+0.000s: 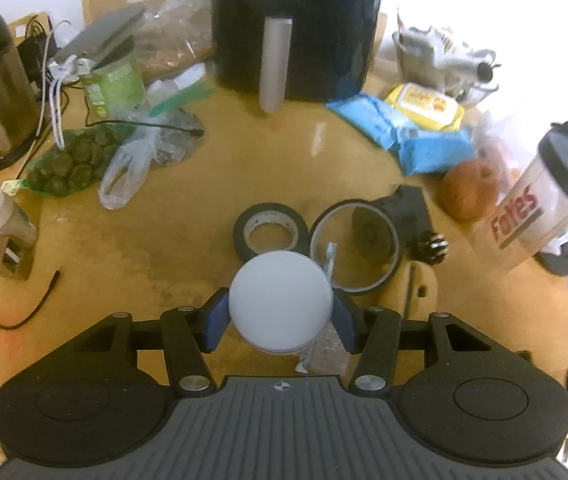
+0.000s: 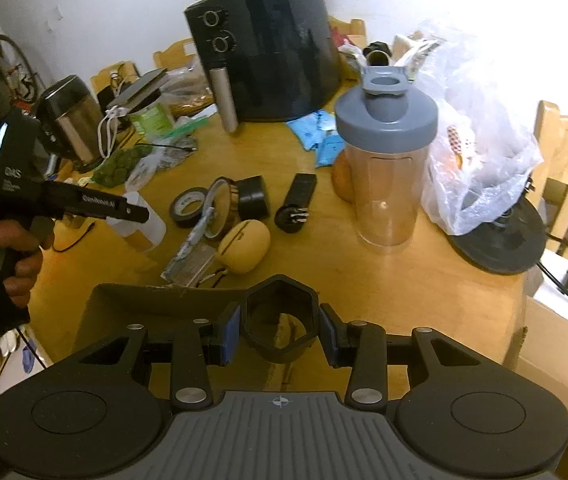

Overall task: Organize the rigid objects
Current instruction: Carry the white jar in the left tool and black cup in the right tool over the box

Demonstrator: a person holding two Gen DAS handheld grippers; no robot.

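In the left wrist view, the left hand-held gripper (image 1: 280, 316) has its blue pads pressed against the sides of a white round container (image 1: 280, 300), held above the wooden surface (image 1: 172, 240). Just beyond it lie a black tape roll (image 1: 271, 232) and a thin black ring (image 1: 353, 246), side by side. Farther right a shaker bottle (image 1: 555, 192) leans; beside it red lettering reads something like "Fates", blurred. A yellow packet (image 1: 423, 106) and a green can (image 1: 114, 84) carry print too soft to read. A black air fryer (image 1: 297, 28) stands at the back of the yellow-brown, stained surface.

In the right wrist view, the right hand-held gripper (image 2: 280, 330) is partly closed, its pads clamped on a black hexagonal holder (image 2: 280, 324) above an open cardboard box (image 2: 156, 304). The left hand (image 2: 16, 252) grips the other tool, whose white lettering is illegible. The shaker bottle (image 2: 385, 152) stands upright near a crumpled plastic bag (image 2: 483, 152). White walls, wooden chairs and a bicycle wheel (image 2: 12, 68) ring the cluttered surface.
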